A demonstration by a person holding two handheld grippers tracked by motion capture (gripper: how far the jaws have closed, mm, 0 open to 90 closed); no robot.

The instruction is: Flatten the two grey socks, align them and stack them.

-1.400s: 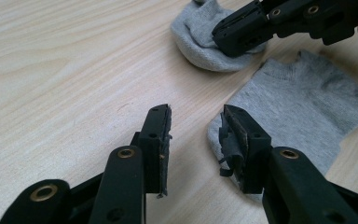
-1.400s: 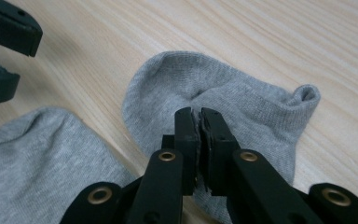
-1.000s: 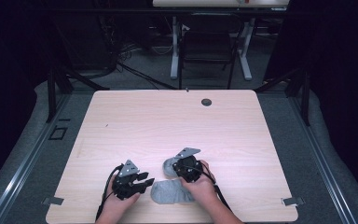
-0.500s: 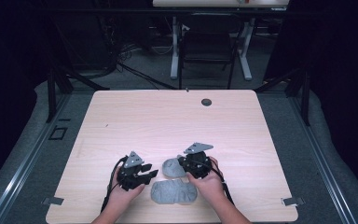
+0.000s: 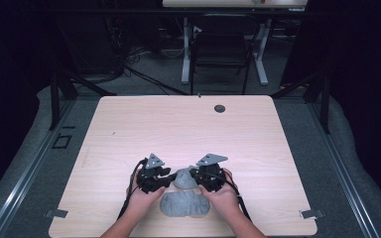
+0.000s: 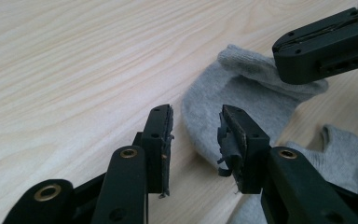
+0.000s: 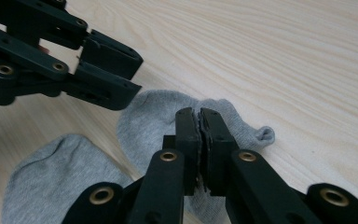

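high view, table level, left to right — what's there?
Left gripper → small grey sock → right gripper.

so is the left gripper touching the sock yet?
Apart. In the left gripper view the left gripper is open, and the sock lies beyond its tips, bare table between them.

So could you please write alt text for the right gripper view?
The right gripper, its black fingers closed, pinches a small grey sock lying on a light wooden table. The left gripper reaches in from the upper left, and a second grey sock lies at lower left.
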